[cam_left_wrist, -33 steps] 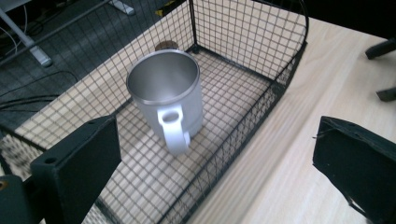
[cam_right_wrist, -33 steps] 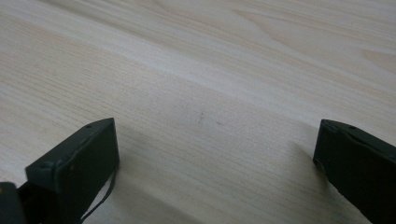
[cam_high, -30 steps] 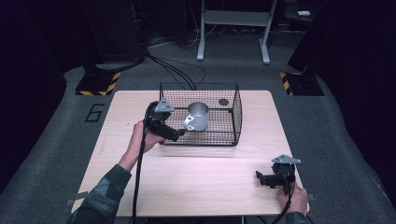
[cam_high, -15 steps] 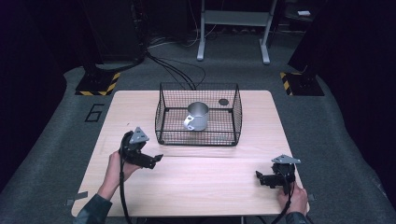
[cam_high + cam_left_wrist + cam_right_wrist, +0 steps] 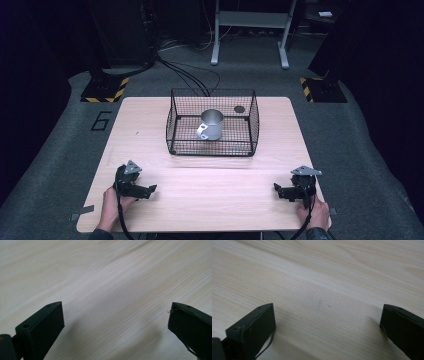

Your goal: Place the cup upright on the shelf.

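Pulled back from the wire basket (image 5: 212, 125) to the near left of the desk (image 5: 210, 200), left gripper (image 5: 148, 190) with fingers wide open and empty, likewise right gripper (image 5: 278, 190); metal cup (image 5: 211, 124) upright inside the basket, placement apparently done

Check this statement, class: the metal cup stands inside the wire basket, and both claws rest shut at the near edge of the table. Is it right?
One thing is wrong: the left claw and right claw are open, jaws wide apart, as each gripper view shows. The metal cup does stand inside the wire basket, on the table.
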`<state>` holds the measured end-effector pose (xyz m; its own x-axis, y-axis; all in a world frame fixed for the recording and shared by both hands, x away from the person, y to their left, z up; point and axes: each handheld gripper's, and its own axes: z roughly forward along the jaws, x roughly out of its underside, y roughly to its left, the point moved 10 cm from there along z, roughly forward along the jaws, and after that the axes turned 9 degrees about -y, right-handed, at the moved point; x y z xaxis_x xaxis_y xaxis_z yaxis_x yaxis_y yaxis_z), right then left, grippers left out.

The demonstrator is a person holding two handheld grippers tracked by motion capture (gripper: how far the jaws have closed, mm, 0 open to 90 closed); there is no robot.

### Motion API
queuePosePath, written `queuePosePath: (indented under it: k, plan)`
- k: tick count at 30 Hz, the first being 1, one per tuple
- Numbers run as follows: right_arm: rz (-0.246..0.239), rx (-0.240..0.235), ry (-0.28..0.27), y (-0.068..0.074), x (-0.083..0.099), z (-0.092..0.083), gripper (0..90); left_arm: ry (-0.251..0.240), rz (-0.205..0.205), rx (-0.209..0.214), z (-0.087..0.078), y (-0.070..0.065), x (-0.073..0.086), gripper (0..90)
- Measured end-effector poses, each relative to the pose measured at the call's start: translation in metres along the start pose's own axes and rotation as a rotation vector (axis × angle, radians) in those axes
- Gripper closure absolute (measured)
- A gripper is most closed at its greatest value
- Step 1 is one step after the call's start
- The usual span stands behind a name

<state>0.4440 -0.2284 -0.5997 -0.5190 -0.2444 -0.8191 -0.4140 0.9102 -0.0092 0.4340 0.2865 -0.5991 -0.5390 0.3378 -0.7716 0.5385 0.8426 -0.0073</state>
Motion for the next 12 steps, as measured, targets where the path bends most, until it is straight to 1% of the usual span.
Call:
queuePosePath:
  k: [1, 2, 3, 4, 5, 10, 11, 12]
  plan:
    - [0.0, 0.0, 0.001, 0.0, 0.0001, 0.0, 0.0, -0.026, 0.003, -0.015, -0.0001, 0.0034, 0.0011, 0.0]
    - [0.0, 0.0, 0.001, 0.0, 0.0001, 0.0, 0.0, -0.026, 0.003, -0.015, -0.0001, 0.0034, 0.0011, 0.1]
    - [0.0, 0.0, 0.0, 0.0, 0.0, 0.0, 0.0, -0.056, -0.003, -0.024, -0.0001, 0.0056, 0.0015, 0.1]
    - [0.0, 0.0, 0.0, 0.0, 0.0, 0.0, 0.0, -0.064, -0.005, -0.024, -0.0003, 0.0063, 0.002, 0.1]
    - [0.0, 0.0, 0.0, 0.0, 0.0, 0.0, 0.0, -0.078, -0.011, -0.037, -0.0001, 0.008, 0.0023, 0.0]
    - [0.0, 0.0, 0.0, 0.0, 0.0, 0.0, 0.0, -0.071, -0.009, -0.034, -0.0006, 0.008, 0.0028, 0.0]
    - [0.001, 0.0, 0.0, 0.0, 0.0, 0.0, 0.0, -0.082, -0.012, -0.042, 0.0003, 0.0084, 0.0021, 0.1]
    - [0.001, 0.0, 0.0, 0.0, 0.0, 0.0, 0.0, -0.08, -0.011, -0.04, 0.0002, 0.0083, 0.0022, 0.1]
